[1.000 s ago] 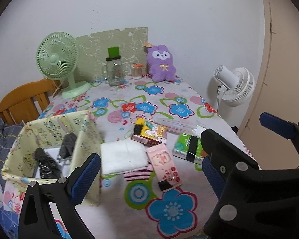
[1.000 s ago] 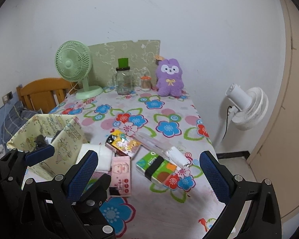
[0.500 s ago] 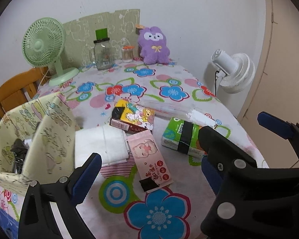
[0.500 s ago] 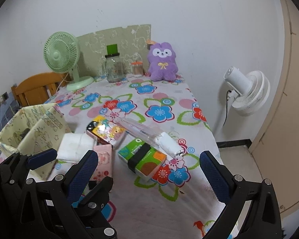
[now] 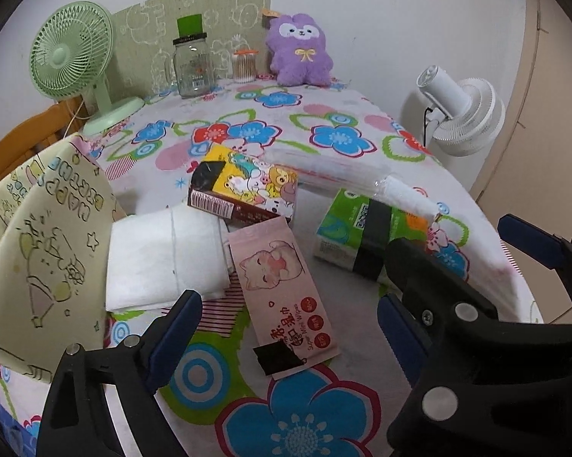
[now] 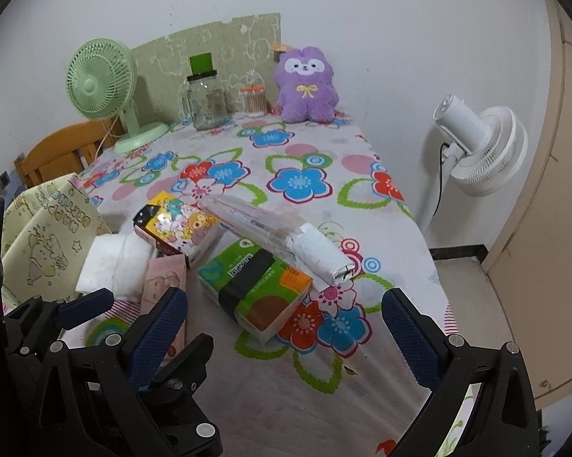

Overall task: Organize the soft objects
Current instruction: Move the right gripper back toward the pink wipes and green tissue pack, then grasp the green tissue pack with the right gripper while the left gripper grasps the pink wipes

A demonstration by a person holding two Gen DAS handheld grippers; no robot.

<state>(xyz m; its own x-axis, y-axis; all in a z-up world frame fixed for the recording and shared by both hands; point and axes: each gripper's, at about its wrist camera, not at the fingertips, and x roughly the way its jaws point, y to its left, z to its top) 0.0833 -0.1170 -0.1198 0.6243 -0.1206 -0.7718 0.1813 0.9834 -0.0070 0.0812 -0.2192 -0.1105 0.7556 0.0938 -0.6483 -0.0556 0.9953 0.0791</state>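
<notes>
Desk [image 5: 324,114] with flowered cloth, soft items clustered near the front edge. Left gripper [image 5: 282,327] spread wide, nothing between its blue pads, hovering above the pink wet-wipes pack [image 5: 286,285]. Right gripper [image 6: 286,323] also spread and empty, hovering above the green tissue pack [image 6: 255,285] (black band around its middle).

White folded cloth [image 5: 164,259] lies just left of the wipes pack, touching it; its left side sits against the yellow fabric bin [image 5: 45,251] at the desk's left edge. Cartoon-print box [image 5: 244,194] lies behind both, its front edge touching the wipes pack. Clear plastic sleeve [image 6: 274,232] with a white roll in its near end lies diagonally, resting on the tissue pack's far edge.

Along the back of the desk: green desk fan [image 5: 76,61], glass jar [image 5: 192,64], small cotton-swab container [image 5: 244,64], purple plush [image 5: 299,51]. White floor fan [image 6: 480,148] stands beside the desk, to the right. In the right wrist view the left gripper crosses the lower left and hides part of the wipes pack.
</notes>
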